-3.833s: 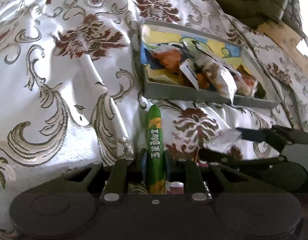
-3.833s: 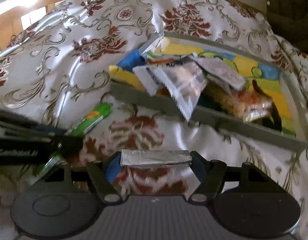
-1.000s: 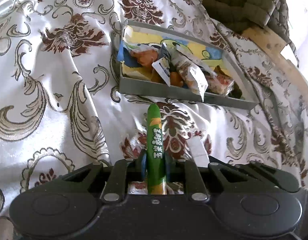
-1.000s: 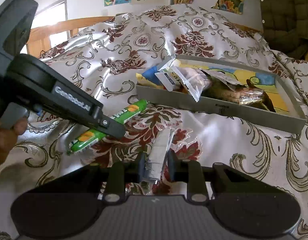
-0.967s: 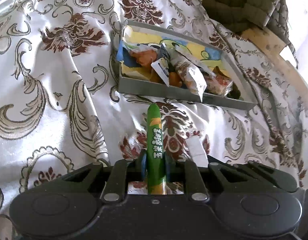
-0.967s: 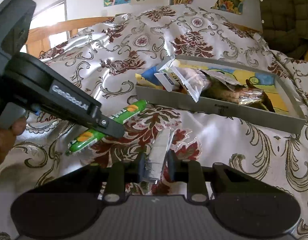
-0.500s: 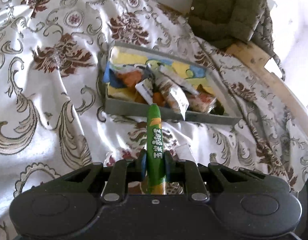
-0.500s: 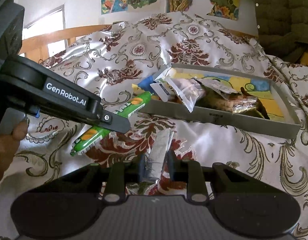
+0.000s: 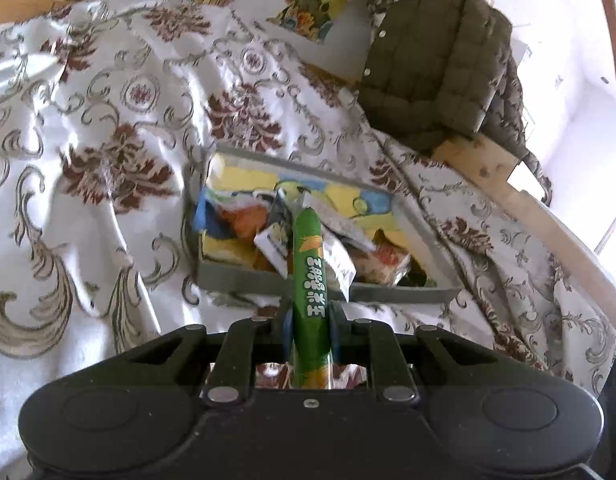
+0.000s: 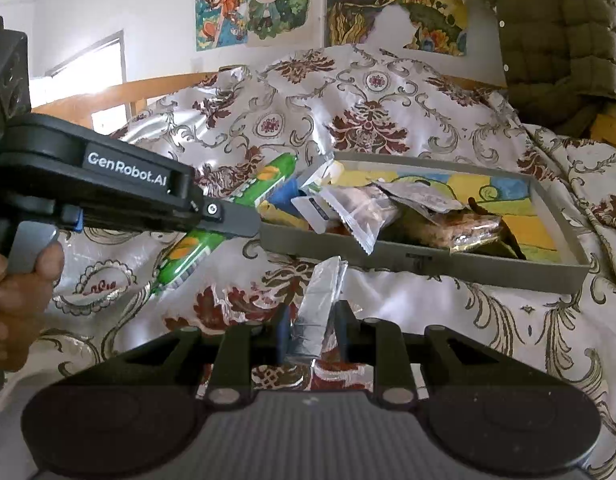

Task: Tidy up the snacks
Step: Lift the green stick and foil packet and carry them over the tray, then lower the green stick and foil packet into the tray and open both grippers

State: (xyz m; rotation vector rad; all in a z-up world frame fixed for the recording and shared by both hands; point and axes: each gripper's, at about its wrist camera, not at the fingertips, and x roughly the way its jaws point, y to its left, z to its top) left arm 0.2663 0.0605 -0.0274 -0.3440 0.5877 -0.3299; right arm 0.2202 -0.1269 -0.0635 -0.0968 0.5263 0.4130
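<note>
my left claw point(image 9: 310, 328) is clenched on the green snack stick point(image 9: 309, 276), lifted just short of the grey tray point(image 9: 268, 280) to clear its wall; my right claw point(image 10: 311, 330) grips a silver packet point(image 10: 318, 306), also short of the tray.

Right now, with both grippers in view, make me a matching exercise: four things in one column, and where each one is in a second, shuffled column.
Things:
1. green snack stick
2. silver foil packet
3. grey tray
4. olive quilted jacket

Places:
A. on the patterned cloth, holding a pile of snacks
B. between the right gripper's fingers
C. draped at the far right, beyond the tray
D. between the left gripper's fingers

Pairs: 1-D, 2-B, 3-A, 4-C
</note>
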